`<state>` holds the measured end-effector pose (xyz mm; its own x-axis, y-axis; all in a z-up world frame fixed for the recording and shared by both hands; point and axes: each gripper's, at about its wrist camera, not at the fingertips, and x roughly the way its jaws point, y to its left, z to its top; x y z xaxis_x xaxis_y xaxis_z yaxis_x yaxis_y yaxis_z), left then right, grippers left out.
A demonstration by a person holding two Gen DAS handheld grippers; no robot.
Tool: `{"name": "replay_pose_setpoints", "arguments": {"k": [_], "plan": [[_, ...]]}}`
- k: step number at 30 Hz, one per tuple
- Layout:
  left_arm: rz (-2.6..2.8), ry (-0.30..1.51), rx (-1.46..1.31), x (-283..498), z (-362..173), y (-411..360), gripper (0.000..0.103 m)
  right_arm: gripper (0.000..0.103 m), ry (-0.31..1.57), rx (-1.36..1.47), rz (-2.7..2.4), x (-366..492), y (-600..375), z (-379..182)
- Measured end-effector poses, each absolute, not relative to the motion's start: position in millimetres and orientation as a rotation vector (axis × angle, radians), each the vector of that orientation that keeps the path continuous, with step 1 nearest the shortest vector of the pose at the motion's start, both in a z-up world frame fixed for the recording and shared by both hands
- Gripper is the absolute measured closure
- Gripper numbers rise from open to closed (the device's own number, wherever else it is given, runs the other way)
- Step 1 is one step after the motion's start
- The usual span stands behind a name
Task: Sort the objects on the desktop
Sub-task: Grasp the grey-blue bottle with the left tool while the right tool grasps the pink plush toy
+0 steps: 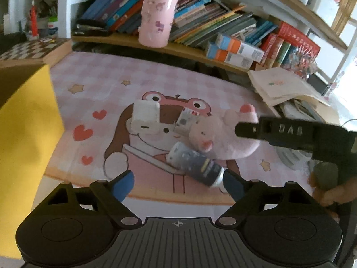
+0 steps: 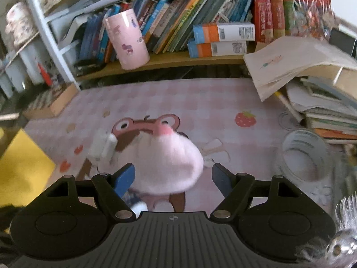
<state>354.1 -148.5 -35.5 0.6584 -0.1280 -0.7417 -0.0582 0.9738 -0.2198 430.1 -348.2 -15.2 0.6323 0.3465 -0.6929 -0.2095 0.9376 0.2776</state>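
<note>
One plush toy (image 1: pixel 225 134), one white charger (image 1: pixel 146 117), one dark tube (image 1: pixel 196 165), one pink cup (image 1: pixel 157 17).

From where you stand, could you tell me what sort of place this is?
Probably a child's study desk at home: a cartoon desk mat, a shelf of leaning books, and a pink plush toy.

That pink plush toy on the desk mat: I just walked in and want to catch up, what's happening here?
A person with a gripper in each hand is sorting the desk. The right gripper straddles the pink plush toy, jaws apart, not yet clamped. The left gripper is open, its fingers either side of a dark tube lying beside the toy. A white charger also waits on the mat.
</note>
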Motion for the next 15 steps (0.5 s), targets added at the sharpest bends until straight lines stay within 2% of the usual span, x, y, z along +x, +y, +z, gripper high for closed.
{"name": "replay_pose_setpoints", "arguments": {"k": [4,15], "plan": [[-0.022,0.905,-0.262,377,-48,-150,0.030,0.029,0.892,0.274,0.289,451,-350,-25],[-0.015,0.951,-0.228,412,-62,-179,0.042,0.030,1.032,0.755,0.259,479,-373,-61]]}}
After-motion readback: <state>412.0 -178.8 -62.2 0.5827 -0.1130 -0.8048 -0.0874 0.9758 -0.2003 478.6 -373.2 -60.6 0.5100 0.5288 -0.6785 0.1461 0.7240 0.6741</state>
